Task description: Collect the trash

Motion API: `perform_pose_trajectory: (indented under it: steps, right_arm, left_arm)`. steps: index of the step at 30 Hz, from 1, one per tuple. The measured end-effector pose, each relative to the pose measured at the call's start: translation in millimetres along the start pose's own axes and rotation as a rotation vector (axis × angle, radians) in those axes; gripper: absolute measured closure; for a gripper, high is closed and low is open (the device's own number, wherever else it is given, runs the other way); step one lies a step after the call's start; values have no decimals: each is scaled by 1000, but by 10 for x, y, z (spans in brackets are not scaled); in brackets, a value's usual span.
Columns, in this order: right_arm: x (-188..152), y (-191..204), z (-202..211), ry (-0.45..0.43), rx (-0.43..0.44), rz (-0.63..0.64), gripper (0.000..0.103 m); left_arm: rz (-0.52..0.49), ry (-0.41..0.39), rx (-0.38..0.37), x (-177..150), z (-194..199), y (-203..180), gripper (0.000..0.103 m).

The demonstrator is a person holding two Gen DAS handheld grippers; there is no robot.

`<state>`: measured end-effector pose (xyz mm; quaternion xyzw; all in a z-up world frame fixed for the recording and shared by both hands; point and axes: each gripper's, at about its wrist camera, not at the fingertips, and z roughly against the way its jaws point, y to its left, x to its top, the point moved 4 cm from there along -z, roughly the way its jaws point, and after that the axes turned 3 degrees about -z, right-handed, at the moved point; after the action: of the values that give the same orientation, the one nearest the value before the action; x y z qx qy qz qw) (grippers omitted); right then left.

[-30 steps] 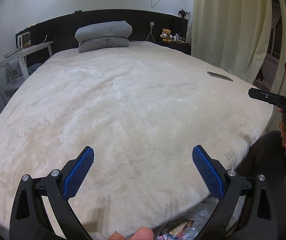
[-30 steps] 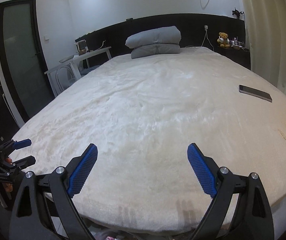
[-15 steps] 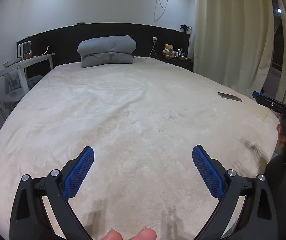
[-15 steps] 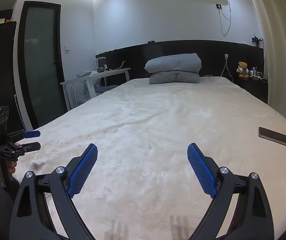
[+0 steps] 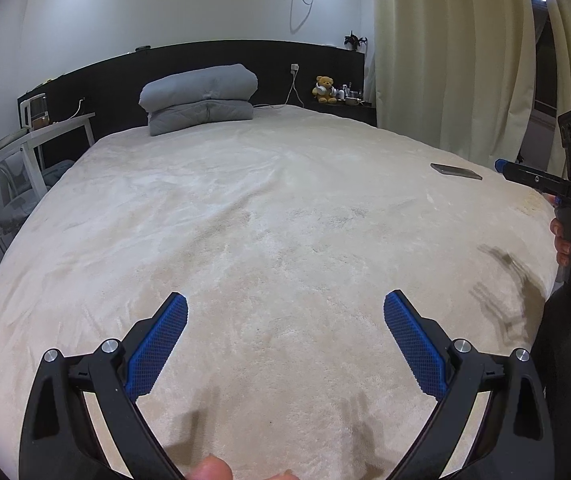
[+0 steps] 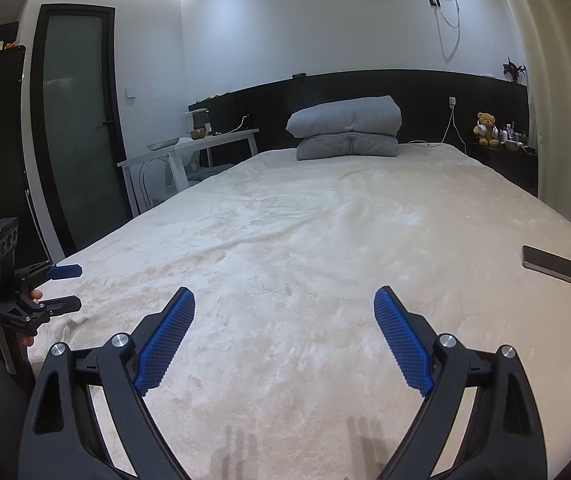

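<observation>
Above the bed (image 5: 285,220), both claws gape empty.

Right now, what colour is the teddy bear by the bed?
Yellowish-brown teddy bear; clearest in the right wrist view.

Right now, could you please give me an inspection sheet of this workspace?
Surface: bed under a cream plush cover, flat, lightly creased.
Job's things: nothing seen; no trash in either view.
Clutter: phone near the bed's right edge; folded grey duvet at the headboard.
Grippers: left gripper and right gripper both open, fingers empty, above the bed.
Cables: white charger cable from the headboard socket onto the bed.
Surroundings: teddy bear on a side shelf, white table, curtain.
</observation>
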<state>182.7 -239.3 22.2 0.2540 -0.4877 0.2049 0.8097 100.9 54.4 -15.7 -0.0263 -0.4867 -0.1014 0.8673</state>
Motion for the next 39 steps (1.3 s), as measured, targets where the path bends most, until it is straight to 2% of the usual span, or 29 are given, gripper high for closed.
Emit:
perform_pose_trajectory:
  steps: [6, 18, 39]
  right_arm:
    - [-17, -11, 14, -2, 5, -15, 13]
    - [-43, 37, -30, 15, 10, -5, 13]
    - [-54, 74, -48, 21, 9, 4, 13]
  left_arm:
    - [7, -3, 24, -18, 5, -2, 6]
    - [29, -3, -7, -30, 5, 14, 6]
    - [13, 16, 5, -54, -11, -18, 6]
